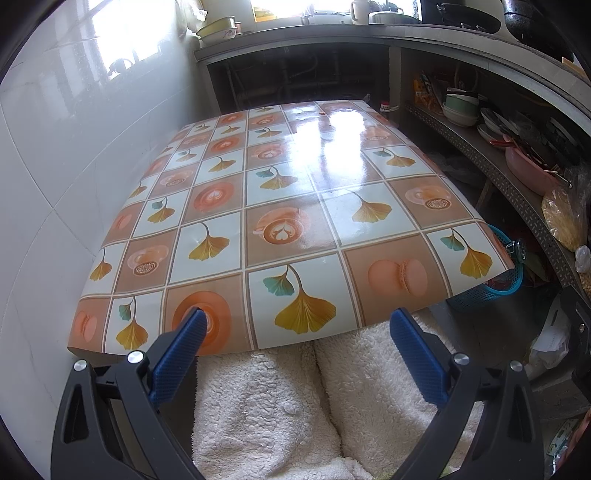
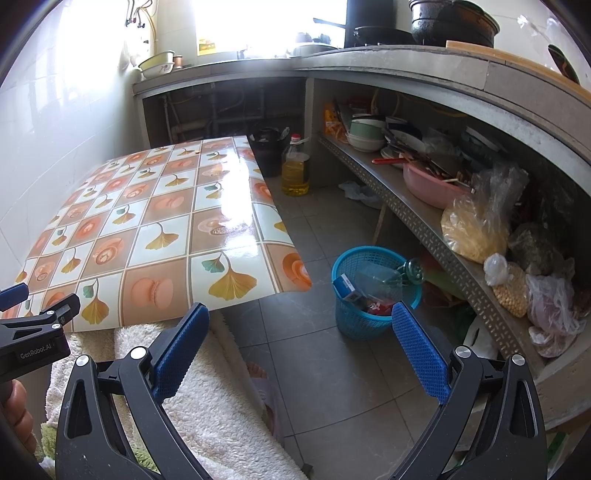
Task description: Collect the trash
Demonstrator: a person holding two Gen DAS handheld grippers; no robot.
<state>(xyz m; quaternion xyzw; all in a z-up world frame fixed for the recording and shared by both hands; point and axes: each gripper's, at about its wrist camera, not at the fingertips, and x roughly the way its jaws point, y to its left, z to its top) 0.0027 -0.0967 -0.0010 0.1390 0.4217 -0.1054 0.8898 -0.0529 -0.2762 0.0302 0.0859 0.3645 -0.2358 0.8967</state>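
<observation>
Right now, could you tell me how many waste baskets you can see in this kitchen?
1. The blue plastic basket stands on the floor right of the table, below the shelf, already holding trash. Another may be hidden under the table or counter.

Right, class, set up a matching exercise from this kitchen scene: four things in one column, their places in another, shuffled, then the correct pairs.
Things:
1. blue basket
2. oil bottle
3. pink basin
4. black pot

Places:
A. on the countertop
B. on the lower shelf
C. on the floor beside the table's near corner
D. on the floor by the table's far corner

Pairs: 1-C, 2-D, 3-B, 4-A
</observation>
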